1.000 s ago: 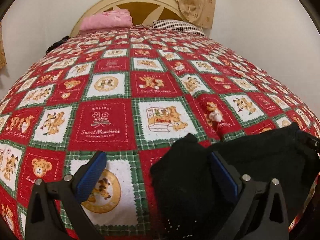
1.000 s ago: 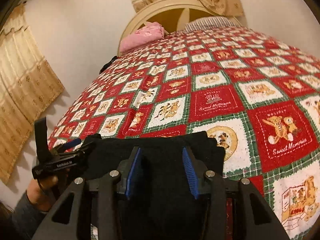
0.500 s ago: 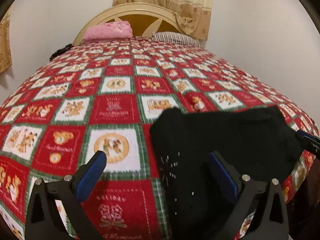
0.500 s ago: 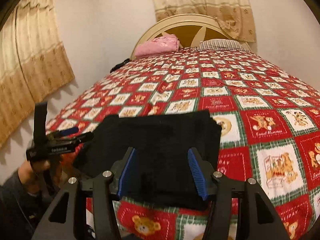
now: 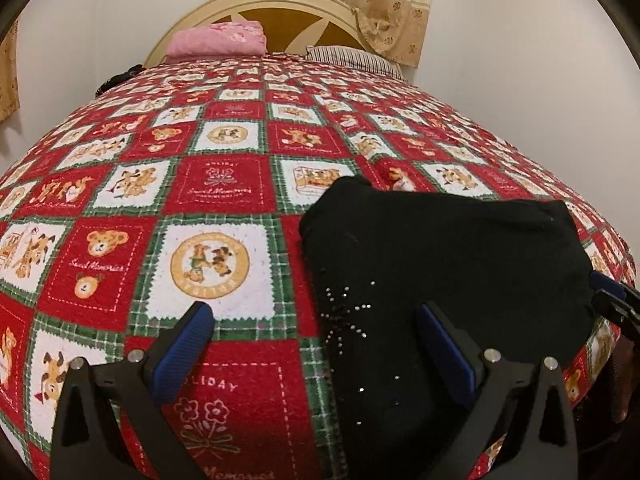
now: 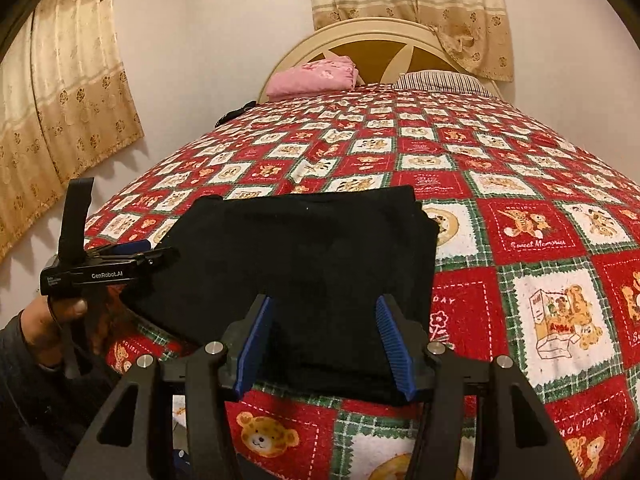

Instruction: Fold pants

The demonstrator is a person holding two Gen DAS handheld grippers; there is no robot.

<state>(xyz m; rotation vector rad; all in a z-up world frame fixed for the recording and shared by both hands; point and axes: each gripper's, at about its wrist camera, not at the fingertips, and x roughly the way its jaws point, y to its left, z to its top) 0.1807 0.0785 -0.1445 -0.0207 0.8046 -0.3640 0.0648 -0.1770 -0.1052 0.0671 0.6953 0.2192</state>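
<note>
We hold the left tool (image 5: 316,340) tilted down over the near edge of the bed (image 5: 224,184), its two blue-padded fingers (image 5: 192,332) spread wide with nothing between them; one finger hangs over the red and white patchwork quilt (image 5: 120,208), the other over the near part of the black pants (image 5: 452,256). In the right wrist view that same tool (image 6: 148,252) shows from the side at the left edge of the pants (image 6: 304,264), carried by our left hand (image 6: 60,316) in a dark sleeve (image 6: 20,360); from there we cannot tell whether its tips touch the cloth.

Our right tool (image 6: 324,340) also points downward toward the bed (image 6: 480,152), centred on the near edge of the pants. Its jaws stand partly apart and are empty: the pads (image 6: 256,332) frame the cloth without pressing on it. A tip of this tool (image 5: 612,292) peeks in at the right edge of the left wrist view, just beside the pants.

The pants lie folded into a compact, roughly rectangular black bundle, flat on the quilt near the foot of the bed, with a small spray of shiny studs (image 5: 344,312) on the fabric.

At the far end we see a cream headboard (image 6: 380,40), a pink pillow (image 6: 312,78), a striped pillow (image 6: 440,80), and beige patterned curtains (image 6: 64,92) on the walls. Nothing lies between either tool and the pants.
</note>
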